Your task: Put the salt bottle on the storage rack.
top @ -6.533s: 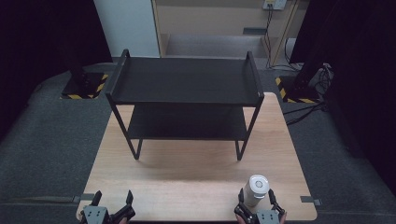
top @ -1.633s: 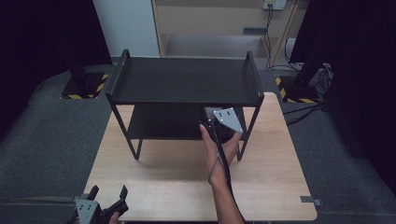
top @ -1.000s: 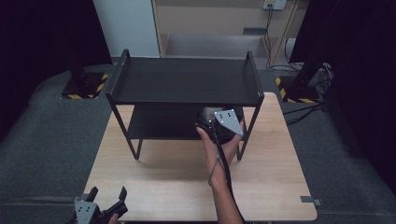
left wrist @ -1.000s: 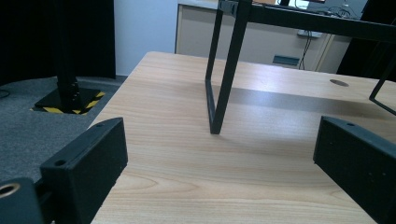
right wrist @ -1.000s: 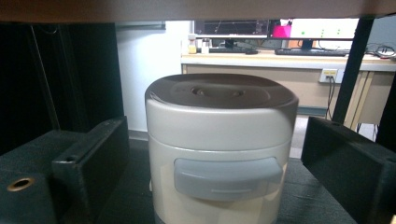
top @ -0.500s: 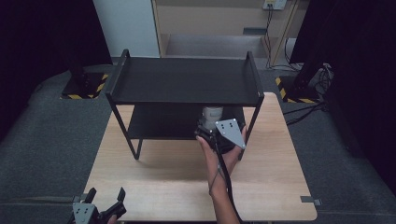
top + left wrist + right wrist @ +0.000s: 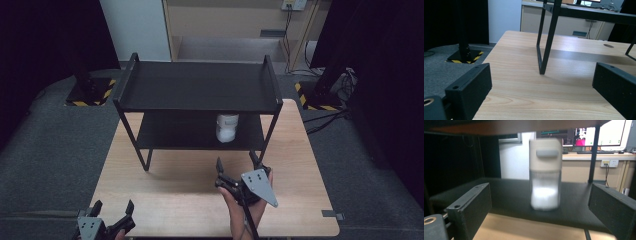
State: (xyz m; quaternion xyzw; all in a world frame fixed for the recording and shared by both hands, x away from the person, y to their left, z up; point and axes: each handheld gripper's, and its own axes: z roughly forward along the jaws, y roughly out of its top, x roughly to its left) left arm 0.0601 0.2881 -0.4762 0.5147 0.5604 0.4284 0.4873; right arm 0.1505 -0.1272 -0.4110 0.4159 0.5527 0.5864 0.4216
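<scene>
The white container (image 7: 227, 127) is seen from the high view standing upright on the lower tier of the black shelf (image 7: 197, 85), toward its right side, on the wooden table (image 7: 180, 185). The right gripper (image 7: 239, 167) is held in front of the shelf with jaws spread apart and empty; the left gripper (image 7: 112, 212) is set at the table's near left edge, jaws likewise apart.

In the left gripper view, a shelf leg (image 7: 547, 40) is framed between wide jaws.

In the right gripper view, the container (image 7: 545, 173), somewhat blurred, appears part-filled with something white
</scene>
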